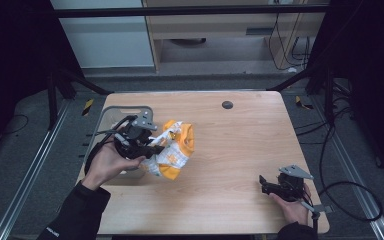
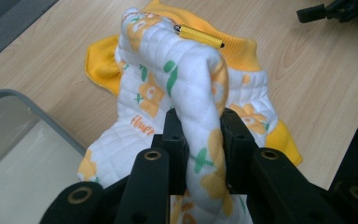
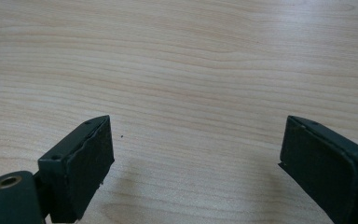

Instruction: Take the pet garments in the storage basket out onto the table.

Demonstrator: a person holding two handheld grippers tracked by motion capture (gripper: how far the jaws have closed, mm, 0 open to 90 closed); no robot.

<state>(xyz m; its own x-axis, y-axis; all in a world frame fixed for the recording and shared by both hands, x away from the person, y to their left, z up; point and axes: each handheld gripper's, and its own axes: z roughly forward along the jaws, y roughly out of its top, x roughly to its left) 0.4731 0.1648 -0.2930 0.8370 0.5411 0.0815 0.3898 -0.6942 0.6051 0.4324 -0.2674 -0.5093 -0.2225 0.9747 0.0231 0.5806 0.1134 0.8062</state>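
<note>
One garment [image 1: 174,150] on the table [image 1: 240,150]: small, quilted, white with orange flowers and green leaves, yellow ribbed trim. Lying crumpled just right of the grey bin [image 1: 111,116], touching or overlapping its near edge; exact contact not discernible. Bin taken as landmark throughout.

Left gripper [image 1: 152,150] beside the bin's right wall, fingers [image 2: 235,140] clamped on a raised fold of the garment, cloth bunched thick between them and part of it lifted off the table. Right gripper [image 1: 265,184] well apart from the bin, at the far right near corner of the table, fingers [image 3: 86,163] wide apart over bare wood, nothing between them.

Handling judgement: light, soft, limp; no stiffness, so free ends likely to sag and drag when lifted. Quilting gives grip; slipping unlikely. Not fragile. Small yellow metal-tipped piece [image 2: 198,36] on top of the fold, possibly a zip pull or cord end. Best hold judged to be a doubled fold or the ribbed hem.

Count: one garment, one bin, two grippers.
</note>
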